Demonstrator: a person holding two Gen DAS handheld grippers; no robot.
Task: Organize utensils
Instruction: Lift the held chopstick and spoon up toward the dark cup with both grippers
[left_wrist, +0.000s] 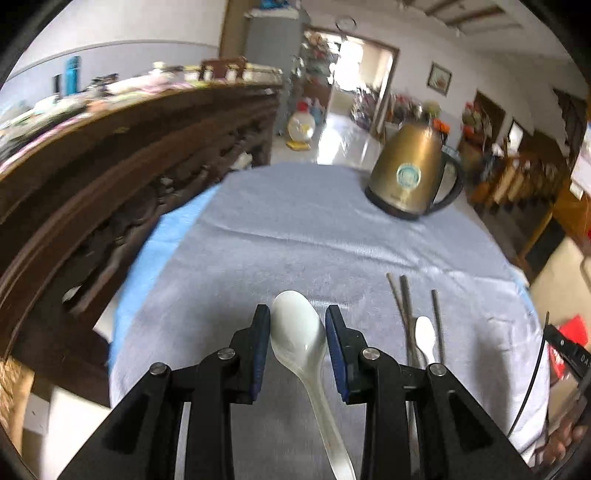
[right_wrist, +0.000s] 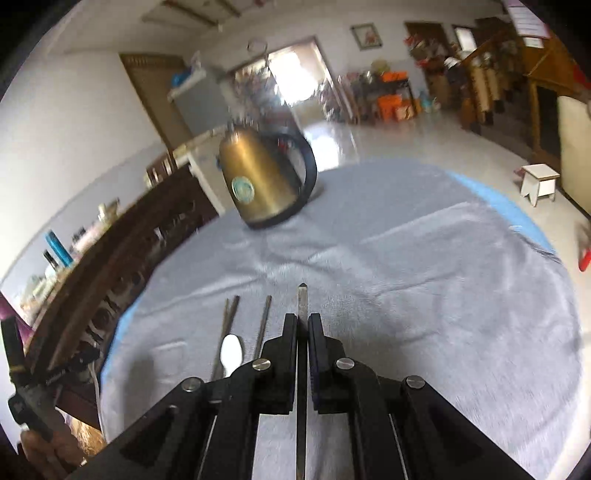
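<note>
My left tongs (left_wrist: 297, 328) have a white spoon (left_wrist: 301, 339) between the blue pads, bowl forward past the tips and handle running back under the frame. The bowl seems to touch both pads, so I read this as a grip across the widest part, though the view does not show how firmly. The spoon looks glazed, like ceramic or hard plastic: stiff, light, glossy and likely slick, and if ceramic it would chip on a drop. A curved bowl gives the pads little flat surface, so I judge it could pivot or squirt forward; the neck just behind the bowl would be a surer place to pinch.

My right tongs (right_wrist: 303, 323) are clenched on a thin dark chopstick (right_wrist: 303, 299), its tip sticking out just ahead of the jaws and the shaft running straight back between them. It is rigid, very light and narrow. Held near one end, it can swing, so a hold nearer the middle would steady it.

Ahead and to the left of the right tongs, on the grey cloth (right_wrist: 424, 295), lie three more chopsticks (right_wrist: 264, 317) with a second, smaller white spoon (right_wrist: 231, 352) among them. That cluster looks like the gathering place for both held pieces. A brass-coloured kettle (right_wrist: 258, 177) stands well beyond, at the far edge.
</note>
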